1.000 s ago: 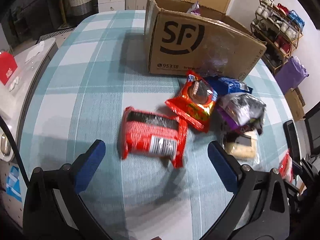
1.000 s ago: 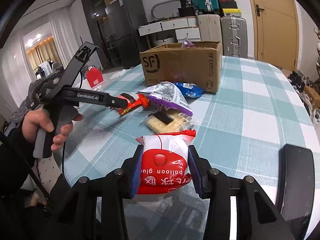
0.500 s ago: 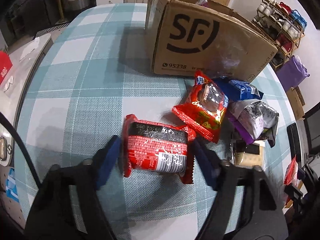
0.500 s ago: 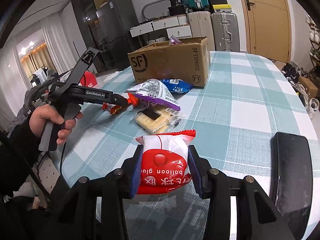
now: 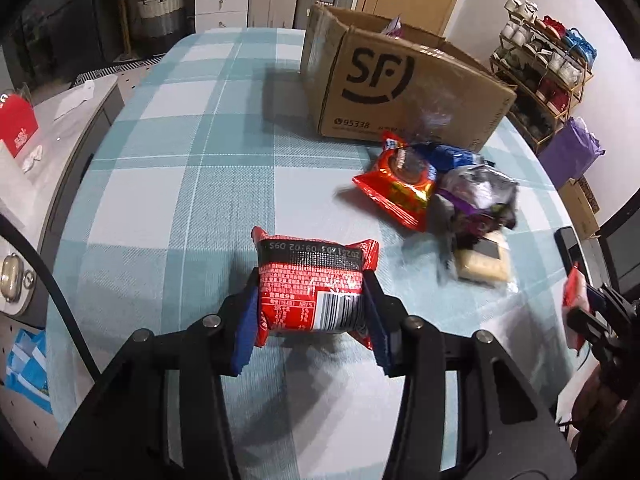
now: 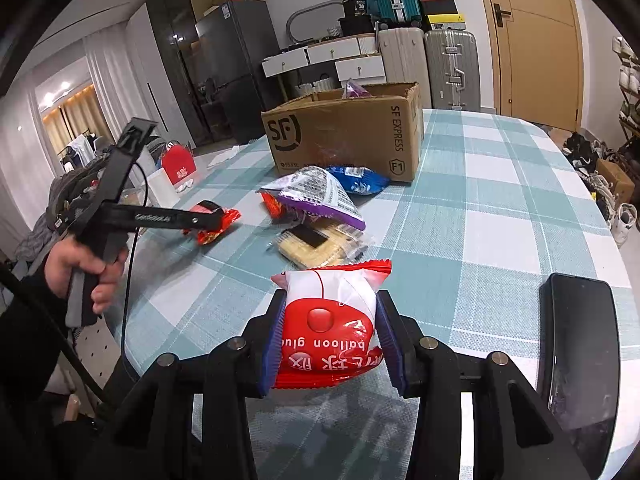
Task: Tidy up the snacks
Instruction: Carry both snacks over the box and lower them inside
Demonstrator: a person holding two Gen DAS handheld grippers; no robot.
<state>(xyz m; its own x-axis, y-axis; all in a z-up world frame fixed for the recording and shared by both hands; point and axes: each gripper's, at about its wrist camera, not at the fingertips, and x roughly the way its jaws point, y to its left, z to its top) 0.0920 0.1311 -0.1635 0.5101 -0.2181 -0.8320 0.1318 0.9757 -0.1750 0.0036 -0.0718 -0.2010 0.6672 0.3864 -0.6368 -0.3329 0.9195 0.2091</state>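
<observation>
My left gripper (image 5: 310, 300) is shut on a red snack packet with a barcode (image 5: 312, 280), held just above the checked tablecloth. It also shows in the right wrist view (image 6: 212, 216) at the left. My right gripper (image 6: 330, 340) is shut on a red and white balloon-glue packet (image 6: 330, 320). An open SF cardboard box (image 5: 400, 88) (image 6: 344, 136) stands at the far side, with a purple packet poking out. Loose snacks lie in front of it: a red bag (image 5: 400, 184), a blue bag (image 6: 358, 180), a purple-edged bag (image 6: 316, 196) and a cracker pack (image 6: 316, 244).
A black phone (image 6: 576, 352) lies on the table at the right, near its edge. A side counter with a red box (image 5: 16, 124) runs along the table's left. Suitcases, drawers and a shoe rack stand behind the table.
My left gripper went from wide open to shut on the red barcode packet and lifted it. My right gripper kept its hold on the balloon-glue packet and drifted a little.
</observation>
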